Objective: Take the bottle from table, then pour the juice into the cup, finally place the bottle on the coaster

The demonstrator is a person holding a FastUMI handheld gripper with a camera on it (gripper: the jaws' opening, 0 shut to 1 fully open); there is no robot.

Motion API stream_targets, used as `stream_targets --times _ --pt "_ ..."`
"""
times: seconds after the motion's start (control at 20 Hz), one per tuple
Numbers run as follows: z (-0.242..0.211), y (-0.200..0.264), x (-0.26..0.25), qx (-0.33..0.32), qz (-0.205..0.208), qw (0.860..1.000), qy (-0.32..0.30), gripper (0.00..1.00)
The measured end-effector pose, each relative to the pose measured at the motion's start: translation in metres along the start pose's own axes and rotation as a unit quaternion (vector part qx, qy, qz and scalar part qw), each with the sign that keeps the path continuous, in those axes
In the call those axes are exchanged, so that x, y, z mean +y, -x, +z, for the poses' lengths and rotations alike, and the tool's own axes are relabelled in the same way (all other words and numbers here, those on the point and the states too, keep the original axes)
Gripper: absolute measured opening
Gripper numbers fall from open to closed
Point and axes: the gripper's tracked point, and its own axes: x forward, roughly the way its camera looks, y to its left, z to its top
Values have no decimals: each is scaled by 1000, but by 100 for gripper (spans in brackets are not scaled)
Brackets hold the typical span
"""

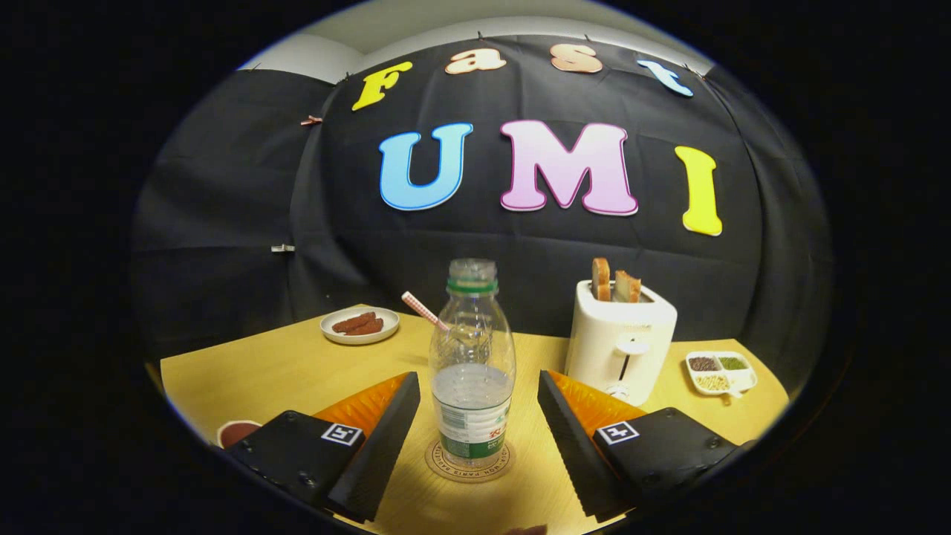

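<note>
A clear plastic bottle (472,364) with a green neck ring, no cap and liquid in its lower half stands upright on a round coaster (468,461) on the yellow table (290,364). My gripper (475,405) is open, its two black fingers (383,438) set either side of the bottle with a gap on each side, touching nothing. Behind the bottle a clear cup (462,340) with a red-and-white straw (423,309) shows partly through the plastic.
A white toaster (620,338) with two slices of toast stands beyond the right finger. A divided dish of grains (719,371) lies further right. A plate with sausages (359,325) sits at the back left. A dark red round object (236,431) lies by the left finger.
</note>
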Motion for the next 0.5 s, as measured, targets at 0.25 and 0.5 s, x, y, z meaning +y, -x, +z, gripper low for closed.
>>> stream_targets --times 0.25,0.5 --pt "55 52 -3 -5 3 1000 13 98" --pt "112 101 1 -19 10 999 23 98"
